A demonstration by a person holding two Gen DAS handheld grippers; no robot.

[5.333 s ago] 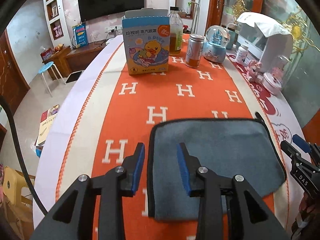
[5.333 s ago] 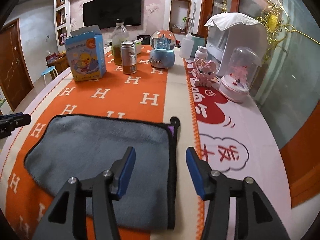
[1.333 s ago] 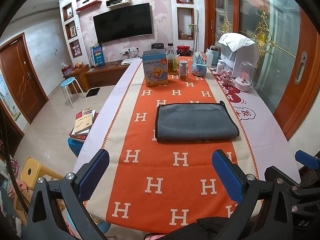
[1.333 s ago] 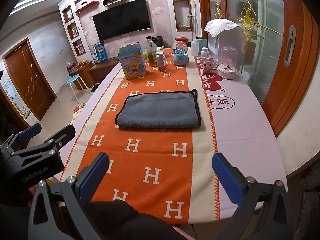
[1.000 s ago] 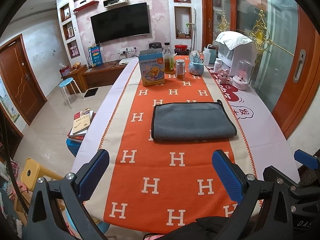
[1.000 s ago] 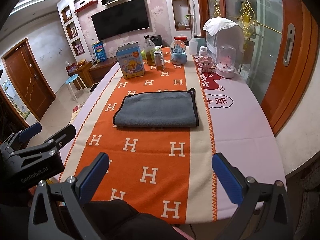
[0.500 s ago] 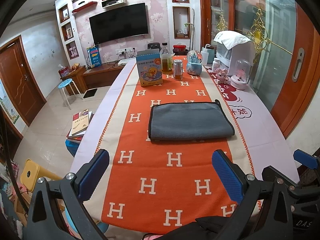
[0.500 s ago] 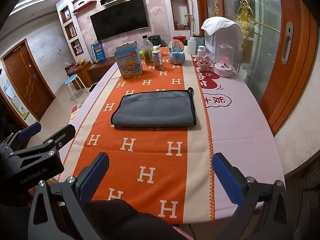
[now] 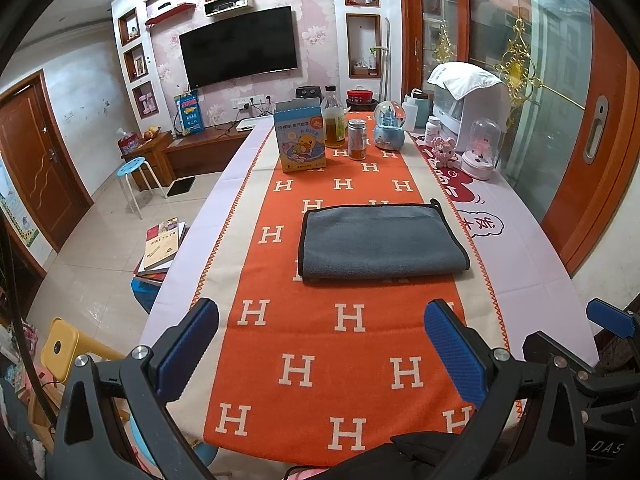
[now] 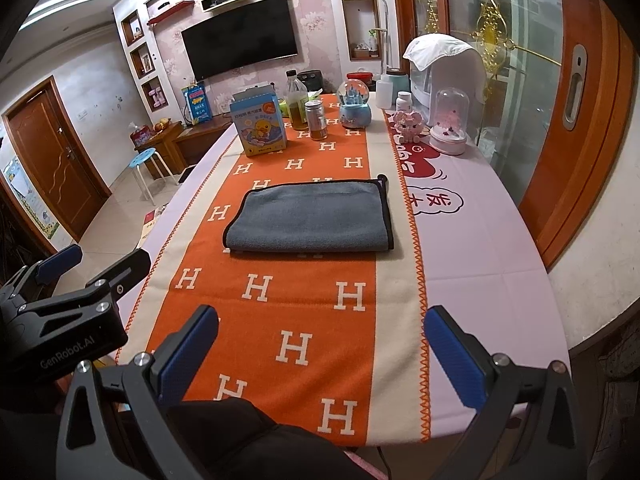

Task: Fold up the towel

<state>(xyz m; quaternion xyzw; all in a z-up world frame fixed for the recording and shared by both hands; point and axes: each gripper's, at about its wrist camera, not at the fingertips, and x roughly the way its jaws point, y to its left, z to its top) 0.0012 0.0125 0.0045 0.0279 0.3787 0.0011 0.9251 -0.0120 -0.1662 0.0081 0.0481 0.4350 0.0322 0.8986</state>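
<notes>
- The grey towel (image 9: 382, 240) lies folded flat on the orange H-patterned runner (image 9: 344, 320), mid-desk, at 12 o'clock from both claws.
- Left claw (image 9: 320, 344) and right claw (image 10: 320, 344) both hang spread wide and empty over the near desk edge, well apart from the towel.
- The fold looks finished; if 1 more fold is wanted, pinch the 2 near corners together and carry them evenly toward 12 o'clock.
- Stay short of the duck box (image 9: 301, 141) and can (image 9: 357, 139).
</notes>
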